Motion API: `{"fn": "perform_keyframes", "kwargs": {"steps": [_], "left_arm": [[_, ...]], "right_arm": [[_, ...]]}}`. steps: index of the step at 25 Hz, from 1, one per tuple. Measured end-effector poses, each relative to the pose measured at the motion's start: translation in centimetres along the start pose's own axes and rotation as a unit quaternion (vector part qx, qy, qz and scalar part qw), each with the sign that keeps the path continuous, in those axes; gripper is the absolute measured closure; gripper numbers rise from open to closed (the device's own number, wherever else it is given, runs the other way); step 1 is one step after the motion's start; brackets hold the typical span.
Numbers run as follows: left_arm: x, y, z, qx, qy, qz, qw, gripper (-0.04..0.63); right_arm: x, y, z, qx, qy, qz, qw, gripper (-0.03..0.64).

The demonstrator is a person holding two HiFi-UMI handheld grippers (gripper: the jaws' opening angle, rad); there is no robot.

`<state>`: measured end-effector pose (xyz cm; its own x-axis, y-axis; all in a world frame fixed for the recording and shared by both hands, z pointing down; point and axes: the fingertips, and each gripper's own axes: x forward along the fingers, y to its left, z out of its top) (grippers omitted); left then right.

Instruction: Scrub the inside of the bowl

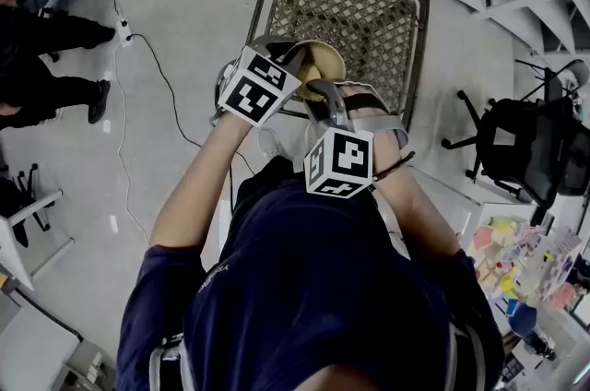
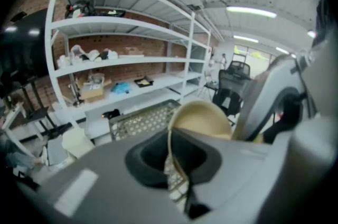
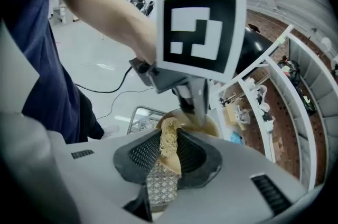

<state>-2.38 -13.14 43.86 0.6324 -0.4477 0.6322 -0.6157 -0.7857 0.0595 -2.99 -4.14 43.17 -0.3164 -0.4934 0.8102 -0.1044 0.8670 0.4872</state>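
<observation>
My left gripper (image 1: 293, 57) has its fingers closed tight on the thin rim of the tan bowl (image 1: 324, 63). In the left gripper view the rim runs as a narrow edge straight between my left fingers (image 2: 170, 162), and the bowl (image 2: 203, 120) rises tilted just beyond their tips. A metal mesh basket (image 1: 369, 11) lies past and below those fingertips, and white shelves (image 2: 121, 59) stand well apart behind it. To the right of the bowl, my right gripper (image 1: 318, 94) points steeply down at it, its marker cube nearest my body. My right fingers (image 3: 166, 151) are clamped on a tan fibrous scrub pad (image 3: 169, 138). The pad sticks out past their tips, upright, into the mouth of the bowl (image 3: 214, 127). Whether it presses on the inner wall I cannot tell. Just beyond my right fingertips the left gripper (image 3: 196, 112) comes down onto the far rim of the bowl. A black office chair (image 1: 530, 145) stands well off to the right of both grippers.
</observation>
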Motion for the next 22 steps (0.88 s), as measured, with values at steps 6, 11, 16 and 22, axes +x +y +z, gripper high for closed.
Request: {"fn": "perform_keyframes", "kwargs": {"steps": [6,11,16,22], "left_arm": [[-0.4,0.3,-0.6,-0.007,0.009,-0.003,0.9999,0.589],[0.3,-0.5,0.3,0.003,0.002,-0.014,0.9999,0.588],[0.3,0.8,0.3,-0.005,0.004,-0.007,1.0,0.588],[1.1,0.2,0.0,-0.008,0.012,-0.019,0.9997,0.585]], "right_arm": [[-0.9,-2.4,-2.7,0.043,0.03,-0.032,0.998,0.54],[0.0,-2.2,-0.5,0.015,0.012,-0.03,0.999,0.54],[-0.4,-0.5,-2.1,0.026,0.016,0.006,1.0,0.541],[0.5,-4.0,-2.3,0.041,0.014,-0.038,0.998,0.54]]}}
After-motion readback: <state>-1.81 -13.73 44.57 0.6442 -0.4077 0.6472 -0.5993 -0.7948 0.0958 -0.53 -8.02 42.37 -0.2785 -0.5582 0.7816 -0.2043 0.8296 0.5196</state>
